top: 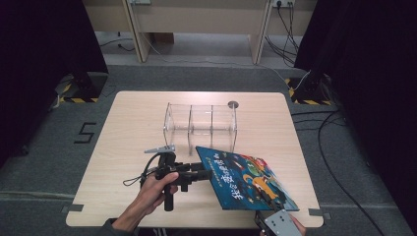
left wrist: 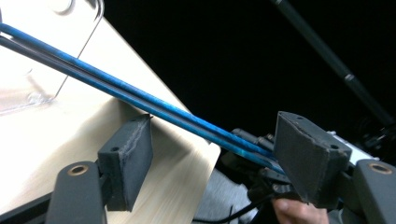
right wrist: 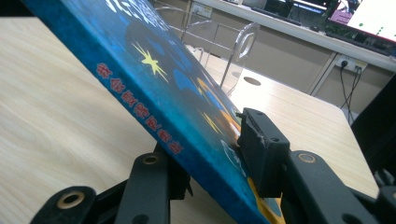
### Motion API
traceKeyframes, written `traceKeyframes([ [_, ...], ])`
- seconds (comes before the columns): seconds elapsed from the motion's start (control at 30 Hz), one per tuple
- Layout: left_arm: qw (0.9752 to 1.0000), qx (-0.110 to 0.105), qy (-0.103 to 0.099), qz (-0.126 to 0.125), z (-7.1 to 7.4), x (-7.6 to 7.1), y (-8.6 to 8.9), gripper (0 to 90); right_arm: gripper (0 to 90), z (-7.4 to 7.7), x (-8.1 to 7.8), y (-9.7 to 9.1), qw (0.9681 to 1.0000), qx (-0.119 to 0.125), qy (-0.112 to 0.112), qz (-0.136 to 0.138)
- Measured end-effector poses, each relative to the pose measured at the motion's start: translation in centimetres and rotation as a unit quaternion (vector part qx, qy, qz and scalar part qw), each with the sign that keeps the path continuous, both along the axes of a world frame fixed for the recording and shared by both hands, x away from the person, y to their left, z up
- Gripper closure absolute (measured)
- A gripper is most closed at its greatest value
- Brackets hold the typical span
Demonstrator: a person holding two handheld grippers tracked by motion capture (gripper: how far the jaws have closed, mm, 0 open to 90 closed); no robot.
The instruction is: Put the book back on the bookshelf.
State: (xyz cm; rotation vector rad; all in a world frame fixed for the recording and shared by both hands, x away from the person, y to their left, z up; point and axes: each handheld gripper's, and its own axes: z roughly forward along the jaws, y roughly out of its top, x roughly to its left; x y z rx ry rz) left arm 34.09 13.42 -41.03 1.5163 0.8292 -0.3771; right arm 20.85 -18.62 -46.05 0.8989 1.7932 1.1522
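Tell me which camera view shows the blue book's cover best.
The high view: the blue book shows its whole picture cover there. The right gripper view shows its spine and part of the cover; the left gripper view shows just its thin edge.

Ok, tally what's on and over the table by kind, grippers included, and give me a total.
Books: 1, the blue picture book
Clear racks: 1, the clear divided rack
Grippers: 2, the left gripper with jaws apart around the book's edge, and the right gripper clamped on the book
Total: 4
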Motion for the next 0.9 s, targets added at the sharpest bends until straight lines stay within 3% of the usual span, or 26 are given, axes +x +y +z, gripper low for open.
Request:
traceKeyframes([
  [0.13, 0.9993, 0.018, -0.031, 0.005, 0.5, -0.4, 0.4, 31.2, 64.7, 0.3, 0.1, -0.8, 0.9996, 0.027, 0.002, -0.003],
  [0.2, 0.9979, 0.043, -0.048, 0.008, 0.3, -0.6, 0.5, 31.1, 64.6, 0.4, 0.2, -1.0, 0.9992, 0.039, 0.005, -0.005],
  [0.27, 0.9943, 0.080, -0.069, 0.015, -0.2, -0.7, 0.5, 30.6, 64.6, 0.5, 0.3, -1.2, 0.9989, 0.046, 0.006, -0.004],
  [0.4, 0.9874, 0.125, -0.093, 0.027, -1.3, -1.0, 1.0, 30.6, 64.4, 0.6, 0.4, -1.6, 0.9978, 0.065, 0.008, -0.005],
  [0.53, 0.9768, 0.171, -0.121, 0.044, -3.2, -1.0, 2.2, 30.1, 64.3, 0.8, 0.5, -2.1, 0.9966, 0.081, 0.008, -0.005],
  [0.6, 0.9694, 0.197, -0.133, 0.059, -4.4, -0.8, 3.0, 28.6, 64.3, 0.9, 0.6, -2.4, 0.9960, 0.089, 0.010, -0.004],
  [0.63, 0.9636, 0.216, -0.142, 0.067, -4.9, -0.7, 3.5, 27.9, 64.1, 0.9, 0.6, -2.5, 0.9956, 0.093, 0.011, -0.003],
  [0.7, 0.9494, 0.259, -0.159, 0.080, -5.9, -0.2, 4.4, 27.4, 64.0, 0.9, 0.8, -2.7, 0.9946, 0.103, 0.014, -0.003],
  [0.73, 0.9462, 0.271, -0.154, 0.086, -6.4, 0.0, 4.9, 27.4, 64.0, 1.0, 0.9, -2.9, 0.9942, 0.107, 0.013, -0.003],
  [0.77, 0.9454, 0.277, -0.145, 0.091, -6.8, 0.1, 5.2, 27.3, 63.9, 1.0, 0.9, -3.0, 0.9937, 0.111, 0.014, -0.002],
  [0.8, 0.9427, 0.287, -0.142, 0.092, -7.1, 0.2, 5.6, 27.0, 63.9, 1.0, 0.9, -3.1, 0.9930, 0.117, 0.015, -0.001],
  [0.83, 0.9378, 0.304, -0.143, 0.089, -7.5, 0.3, 5.8, 26.7, 63.8, 1.0, 1.0, -3.3, 0.9925, 0.121, 0.016, -0.002],
  [0.9, 0.9211, 0.350, -0.151, 0.082, -8.2, 0.5, 6.1, 25.9, 63.8, 1.1, 1.1, -3.5, 0.9911, 0.132, 0.019, -0.002],
])
